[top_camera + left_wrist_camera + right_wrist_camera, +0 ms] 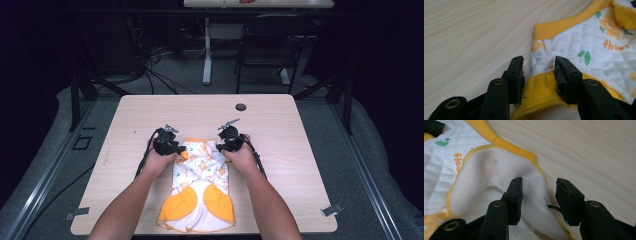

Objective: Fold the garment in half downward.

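Observation:
A small quilted baby garment (200, 187), white with orange flower print and yellow panels, lies flat on the wooden table (150, 110) in front of the person. My left gripper (180, 150) rests at its far left corner. In the left gripper view the jaws (539, 62) stand open around a yellow cuff of the garment (584, 50), pads apart from the cloth. My right gripper (223, 147) sits at the far right corner. Its jaws (539, 182) are open over a folded-back white flap of the garment (486, 167) with yellow stitching.
A dark cable hole (241, 107) sits in the table's far middle. Metal clips (331, 210) mark the front corners. Beyond the table stand a black chair (270, 45) and a second desk's white leg (207, 50), with cables on the floor.

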Action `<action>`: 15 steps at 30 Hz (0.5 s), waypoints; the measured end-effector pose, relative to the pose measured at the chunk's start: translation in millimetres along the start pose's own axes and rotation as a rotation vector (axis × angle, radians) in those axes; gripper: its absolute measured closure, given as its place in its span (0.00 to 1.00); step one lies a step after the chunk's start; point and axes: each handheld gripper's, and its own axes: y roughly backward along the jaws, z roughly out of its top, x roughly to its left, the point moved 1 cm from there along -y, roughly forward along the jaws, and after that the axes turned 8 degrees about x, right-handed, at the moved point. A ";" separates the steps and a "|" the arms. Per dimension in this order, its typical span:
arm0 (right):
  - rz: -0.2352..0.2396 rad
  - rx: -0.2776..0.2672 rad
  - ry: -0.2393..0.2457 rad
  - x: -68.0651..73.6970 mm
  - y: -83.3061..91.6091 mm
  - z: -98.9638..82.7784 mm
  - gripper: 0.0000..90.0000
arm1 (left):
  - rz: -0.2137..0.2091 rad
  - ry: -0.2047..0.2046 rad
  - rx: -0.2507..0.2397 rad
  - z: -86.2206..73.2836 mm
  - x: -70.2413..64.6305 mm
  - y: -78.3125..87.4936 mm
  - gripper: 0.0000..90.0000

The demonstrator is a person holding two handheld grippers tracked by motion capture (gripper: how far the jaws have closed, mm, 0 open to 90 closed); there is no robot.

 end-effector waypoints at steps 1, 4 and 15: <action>-0.005 0.001 -0.001 -0.7 -0.1 -0.2 0.61 | 0.000 0.000 0.000 0.0 0.0 0.0 0.65; -0.014 0.007 0.005 -1.3 -1.1 -1.0 0.61 | -0.002 -0.014 0.005 0.2 -1.0 0.1 0.67; 0.066 -0.005 -0.036 -7.2 -2.9 -4.3 0.71 | -0.031 -0.031 0.002 0.0 -3.0 0.0 0.81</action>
